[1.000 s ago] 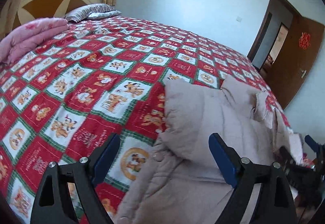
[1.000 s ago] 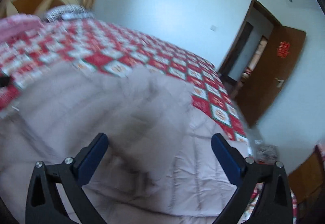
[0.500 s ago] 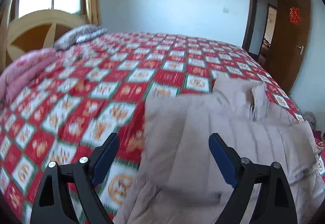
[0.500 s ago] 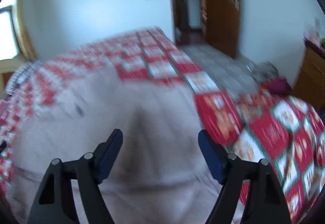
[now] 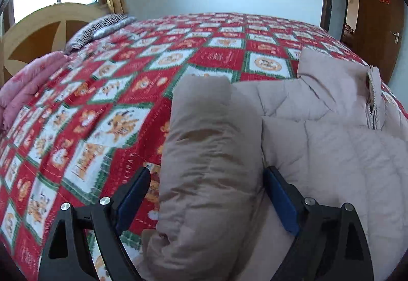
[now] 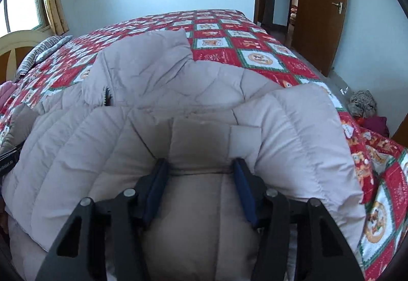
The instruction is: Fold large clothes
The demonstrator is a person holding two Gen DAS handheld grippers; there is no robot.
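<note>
A beige quilted puffer jacket (image 5: 331, 143) lies on the red patterned bedspread (image 5: 107, 107), collar toward the far side. Its left sleeve (image 5: 209, 153) runs between my left gripper's (image 5: 206, 194) blue pads, which stand wide on either side of it. In the right wrist view the jacket (image 6: 158, 82) fills the foreground. My right gripper (image 6: 200, 179) has narrowed on the right sleeve (image 6: 201, 204), the pads pressing its sides near the cuff.
A pink folded quilt (image 5: 28, 82) and a striped pillow (image 5: 102, 28) lie by the wooden headboard (image 5: 43, 26). An open brown door (image 6: 321, 8) stands at the right. Clothes (image 6: 364, 105) lie on the floor beside the bed.
Both grippers swung around and came down onto the jacket's sleeves. The right gripper narrowed from wide open onto the right sleeve; the left stayed open and now straddles the left sleeve.
</note>
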